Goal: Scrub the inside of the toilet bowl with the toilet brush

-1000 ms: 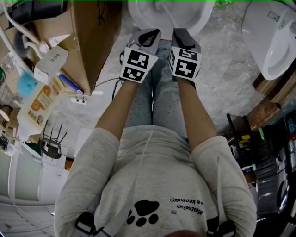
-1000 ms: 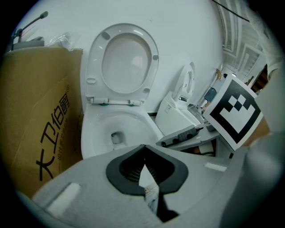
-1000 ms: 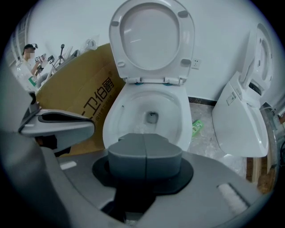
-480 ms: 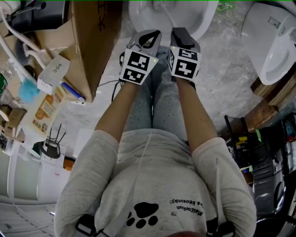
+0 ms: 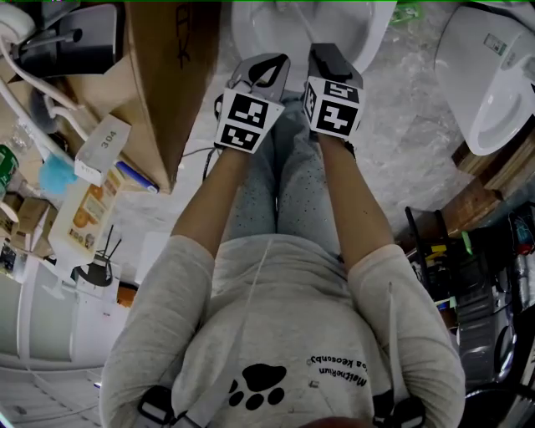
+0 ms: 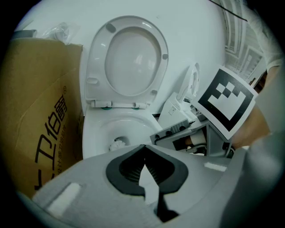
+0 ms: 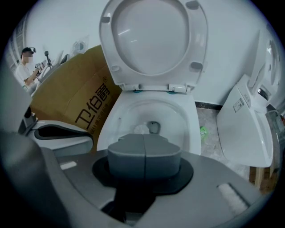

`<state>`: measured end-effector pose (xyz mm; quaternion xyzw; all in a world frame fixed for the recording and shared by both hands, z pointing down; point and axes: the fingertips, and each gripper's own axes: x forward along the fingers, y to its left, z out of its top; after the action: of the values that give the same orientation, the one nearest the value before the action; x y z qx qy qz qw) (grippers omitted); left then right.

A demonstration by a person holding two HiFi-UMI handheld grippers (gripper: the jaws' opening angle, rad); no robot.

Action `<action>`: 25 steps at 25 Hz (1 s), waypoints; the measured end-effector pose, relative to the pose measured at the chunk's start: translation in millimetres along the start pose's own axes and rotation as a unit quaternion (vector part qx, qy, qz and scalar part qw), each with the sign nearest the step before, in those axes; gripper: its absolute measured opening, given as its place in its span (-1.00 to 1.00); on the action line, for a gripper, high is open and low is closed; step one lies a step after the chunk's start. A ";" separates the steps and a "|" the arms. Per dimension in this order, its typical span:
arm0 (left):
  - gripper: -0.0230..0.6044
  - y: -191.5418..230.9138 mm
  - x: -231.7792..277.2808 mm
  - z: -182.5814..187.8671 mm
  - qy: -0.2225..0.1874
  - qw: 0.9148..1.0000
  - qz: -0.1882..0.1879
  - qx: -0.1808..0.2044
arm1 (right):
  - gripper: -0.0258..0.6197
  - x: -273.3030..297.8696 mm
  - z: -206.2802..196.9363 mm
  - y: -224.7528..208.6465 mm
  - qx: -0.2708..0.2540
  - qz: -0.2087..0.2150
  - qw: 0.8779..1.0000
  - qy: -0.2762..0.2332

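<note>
The white toilet bowl [image 5: 251, 33] lies at the top of the head view, its seat and lid [image 7: 153, 40] raised. The white brush head [image 7: 141, 129] sits low in the bowl [image 7: 191, 129] near the drain; it also shows in the left gripper view [image 6: 117, 143]. A thin white brush handle [image 5: 303, 25] runs from the bowl back to my right gripper [image 5: 326, 54], whose jaws [image 7: 144, 138] are pressed flush together on it. My left gripper [image 5: 269, 60] hovers beside it over the bowl's near rim [image 6: 102, 129], its fingertips [image 6: 143, 148] touching with nothing seen between them.
A tall cardboard box [image 5: 167, 75] stands tight against the toilet's left side. A second white toilet [image 5: 493, 75] stands at the right. Boxes and clutter [image 5: 75, 192] crowd the left; dark racks [image 5: 476, 284] the right. A person [image 7: 26, 67] is far back left.
My right gripper has edged a little forward toward the bowl. The left gripper has barely moved. The head view has shifted slightly.
</note>
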<state>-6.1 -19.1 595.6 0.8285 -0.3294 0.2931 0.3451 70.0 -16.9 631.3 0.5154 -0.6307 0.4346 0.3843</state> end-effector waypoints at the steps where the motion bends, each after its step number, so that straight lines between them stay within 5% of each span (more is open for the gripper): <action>1: -0.93 0.6 1.5 1.0 0.001 1.000 -0.001 0.001 | -0.46 1.3 2.3 -0.6 0.001 0.000 1.000 -0.001; 25: -0.93 2.0 20.0 20.1 0.008 1.000 -0.012 0.004 | -0.46 20.9 47.7 -33.5 0.012 -0.030 0.999 -0.020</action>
<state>9.8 -42.3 598.7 0.8315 -0.3155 0.2967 0.3479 97.6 -71.6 640.3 0.5475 -0.6171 0.4201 0.3781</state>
